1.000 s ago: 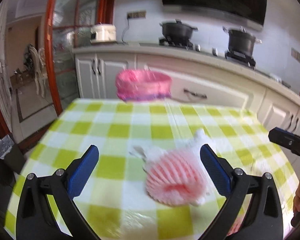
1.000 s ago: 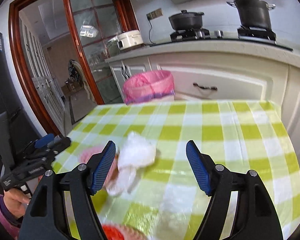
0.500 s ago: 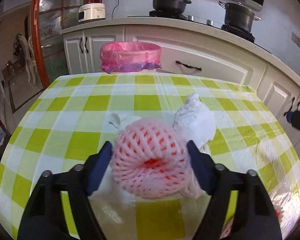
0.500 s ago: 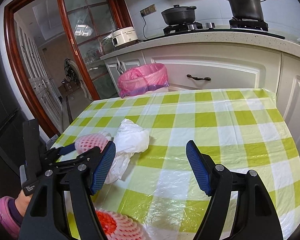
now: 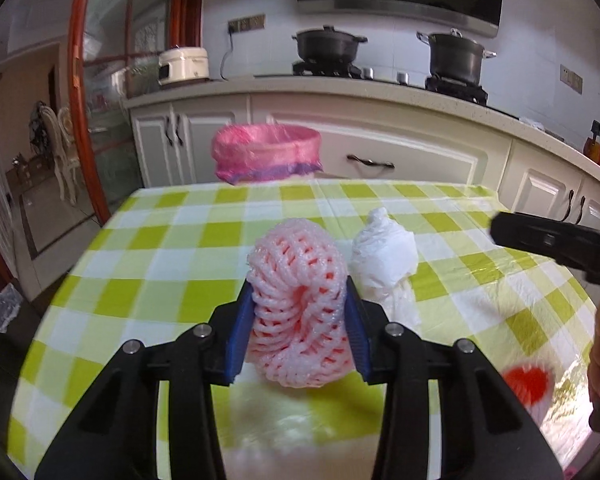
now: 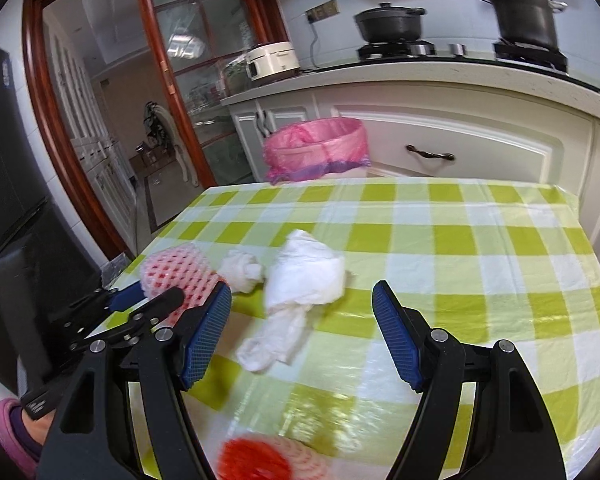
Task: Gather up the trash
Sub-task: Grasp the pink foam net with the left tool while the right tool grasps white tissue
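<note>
My left gripper (image 5: 298, 330) is shut on a pink foam fruit net (image 5: 300, 312), squeezing it between the blue pads just above the checked tablecloth; the net also shows in the right wrist view (image 6: 176, 276). A crumpled white plastic bag (image 5: 384, 264) lies just right of it, and also shows in the right wrist view (image 6: 300, 292). My right gripper (image 6: 302, 340) is open and empty, hovering over the near end of the bag. A second red-and-pink foam net (image 6: 260, 458) lies near the table's front edge. A bin with a pink liner (image 5: 266, 152) stands beyond the table's far edge.
A small white tissue wad (image 6: 242, 268) lies between the held net and the bag. The green-checked table (image 6: 480, 272) stretches right and far. White kitchen cabinets (image 5: 400, 148) and a counter with pots stand behind; a glass door is at left.
My left gripper moved up around the pink foam net and closed on it. My right gripper shifted left toward the white bag and stays open.
</note>
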The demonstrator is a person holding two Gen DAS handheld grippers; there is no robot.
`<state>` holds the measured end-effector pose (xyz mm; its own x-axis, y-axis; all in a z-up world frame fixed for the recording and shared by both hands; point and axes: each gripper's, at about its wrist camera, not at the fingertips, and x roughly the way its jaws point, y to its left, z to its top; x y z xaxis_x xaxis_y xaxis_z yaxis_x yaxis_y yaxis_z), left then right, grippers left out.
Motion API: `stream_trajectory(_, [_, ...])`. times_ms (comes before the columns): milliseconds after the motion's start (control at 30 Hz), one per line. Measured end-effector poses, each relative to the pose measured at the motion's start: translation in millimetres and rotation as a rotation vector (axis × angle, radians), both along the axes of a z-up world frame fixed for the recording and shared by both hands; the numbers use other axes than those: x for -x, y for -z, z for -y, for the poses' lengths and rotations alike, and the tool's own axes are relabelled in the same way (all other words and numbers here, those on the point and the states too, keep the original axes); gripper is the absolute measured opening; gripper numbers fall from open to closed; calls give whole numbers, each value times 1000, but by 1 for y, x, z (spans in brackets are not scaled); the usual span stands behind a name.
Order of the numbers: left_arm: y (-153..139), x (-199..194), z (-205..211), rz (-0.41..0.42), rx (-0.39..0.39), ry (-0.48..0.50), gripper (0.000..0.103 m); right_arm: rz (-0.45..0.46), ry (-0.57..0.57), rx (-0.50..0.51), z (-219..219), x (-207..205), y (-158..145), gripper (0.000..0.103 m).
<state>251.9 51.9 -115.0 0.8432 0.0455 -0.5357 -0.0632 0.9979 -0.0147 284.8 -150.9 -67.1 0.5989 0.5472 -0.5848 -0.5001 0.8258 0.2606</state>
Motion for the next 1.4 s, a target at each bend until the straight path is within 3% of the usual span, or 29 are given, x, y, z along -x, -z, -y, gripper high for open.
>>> stream_trajectory(300, [-14,43,-60,63,-32,-138,42,-12,-49,2,-93,-1,-11,70])
stream_trajectory(533, [-20,60,-97,77,-14,-177,42,-126,31,35,-149,-27,24,66])
stream_trajectory(700, [-18,64,-106,71,-5,-177,42,-135,100,131,-174,-54,47,65])
stream_trajectory(867, [-19,65,-109,77,2,-173,42,-169,123,188,-180,-66,63,62])
stream_trajectory(1067, [-16,62,-105,68,11,-162,42,-241,108,202,-173,-64,85,36])
stream_trajectory(1400, [-28,60,-84,93,-11,-144,42,-170,64,60,-152,-42,35,33])
